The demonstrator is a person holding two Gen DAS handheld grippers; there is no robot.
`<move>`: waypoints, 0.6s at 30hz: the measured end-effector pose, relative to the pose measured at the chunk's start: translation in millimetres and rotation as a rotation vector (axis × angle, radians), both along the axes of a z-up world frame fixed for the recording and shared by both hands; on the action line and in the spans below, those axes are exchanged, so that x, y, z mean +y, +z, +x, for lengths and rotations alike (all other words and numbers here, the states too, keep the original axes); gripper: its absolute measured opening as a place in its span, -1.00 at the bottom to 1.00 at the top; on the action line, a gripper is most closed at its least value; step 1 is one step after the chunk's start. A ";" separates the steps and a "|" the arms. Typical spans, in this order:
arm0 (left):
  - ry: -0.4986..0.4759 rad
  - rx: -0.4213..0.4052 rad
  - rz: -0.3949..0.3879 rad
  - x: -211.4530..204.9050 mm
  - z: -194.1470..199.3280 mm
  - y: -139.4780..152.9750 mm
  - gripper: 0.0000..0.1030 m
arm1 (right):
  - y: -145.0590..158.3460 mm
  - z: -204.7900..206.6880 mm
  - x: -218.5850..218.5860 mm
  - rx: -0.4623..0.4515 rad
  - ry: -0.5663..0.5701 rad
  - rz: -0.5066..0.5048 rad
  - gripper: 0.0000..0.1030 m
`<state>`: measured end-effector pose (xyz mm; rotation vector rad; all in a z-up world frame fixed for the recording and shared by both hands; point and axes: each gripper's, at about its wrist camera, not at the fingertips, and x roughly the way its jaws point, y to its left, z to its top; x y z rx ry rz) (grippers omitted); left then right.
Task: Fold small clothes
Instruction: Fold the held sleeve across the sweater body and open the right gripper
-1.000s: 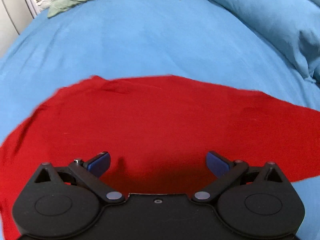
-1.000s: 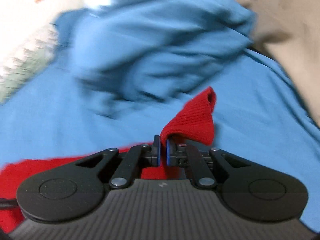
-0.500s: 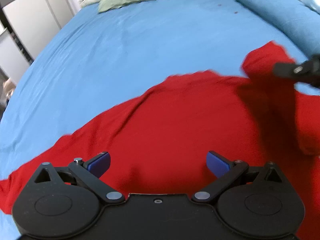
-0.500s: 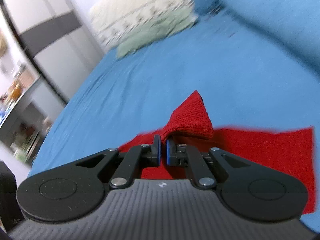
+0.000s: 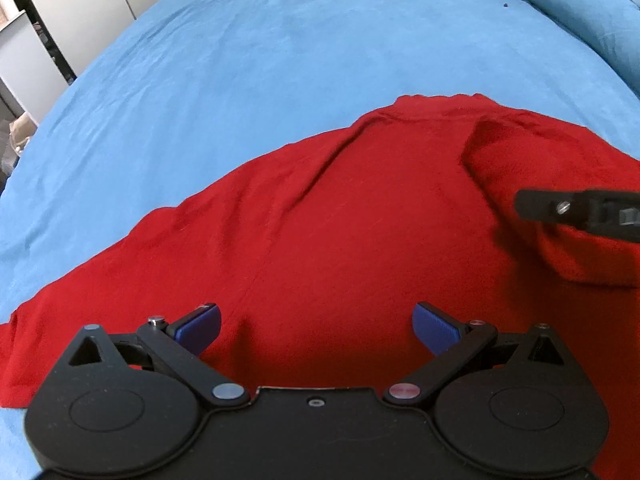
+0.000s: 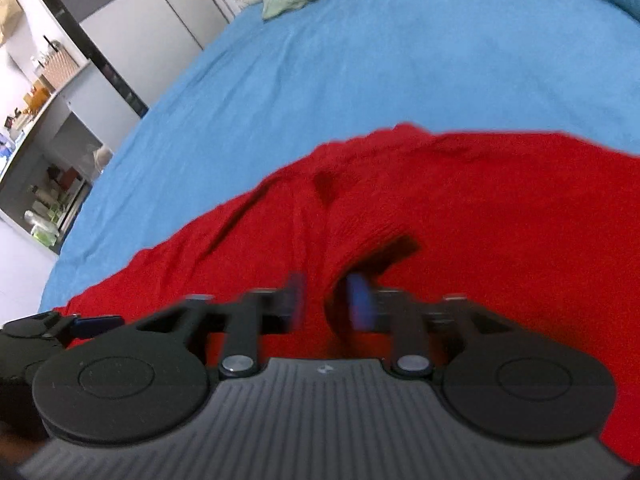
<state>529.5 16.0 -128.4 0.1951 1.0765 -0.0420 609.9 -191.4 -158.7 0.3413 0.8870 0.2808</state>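
One big blue bedsheet (image 5: pixel 304 52) fills everything ahead of both tools, and the red garment (image 5: pixel 320 216) lies spread on it directly under and in front of you, its long axis running left to right across your fingers. Off to your right, a flap of it is laid back over the body, with the fold bulging just ahead of your right gripper (image 6: pixel 326 300). That gripper's jaws stand a little apart and blurred, a ridge of red cloth rising between them; whether the pads actually pinch it, you can't tell. Your left gripper (image 5: pixel 316 324) hangs spread wide and empty, low over the middle of the cloth. The unfolded end trails away to your left, so your left hand looks the nearer one for the matching fold: reach left, then carry rightward.
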 end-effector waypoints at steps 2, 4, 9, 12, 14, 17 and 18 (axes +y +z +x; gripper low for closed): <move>-0.013 -0.003 -0.021 5.2 3.5 -1.8 1.00 | 15.5 -14.1 -13.7 -0.055 -0.039 -0.031 0.69; -0.036 -0.011 -0.047 -2.6 3.5 1.0 1.00 | 29.5 -26.0 -28.6 -0.084 -0.067 -0.090 0.70; -0.110 -0.057 -0.112 -39.8 10.5 -0.7 0.99 | 41.3 -57.2 -62.6 -0.099 -0.165 -0.276 0.86; -0.102 -0.047 -0.157 -56.7 23.6 -15.9 0.87 | 34.5 -72.9 -84.6 -0.077 -0.222 -0.295 0.86; -0.077 -0.026 -0.154 -64.8 32.6 -28.4 0.69 | 27.3 -85.0 -103.4 -0.054 -0.267 -0.272 0.86; -0.013 -0.024 -0.165 -64.7 37.1 -37.9 0.67 | 13.8 -96.3 -122.5 -0.018 -0.322 -0.222 0.86; 0.008 -0.028 -0.178 -63.0 37.2 -39.7 0.67 | 11.3 -100.0 -127.5 -0.008 -0.339 -0.214 0.86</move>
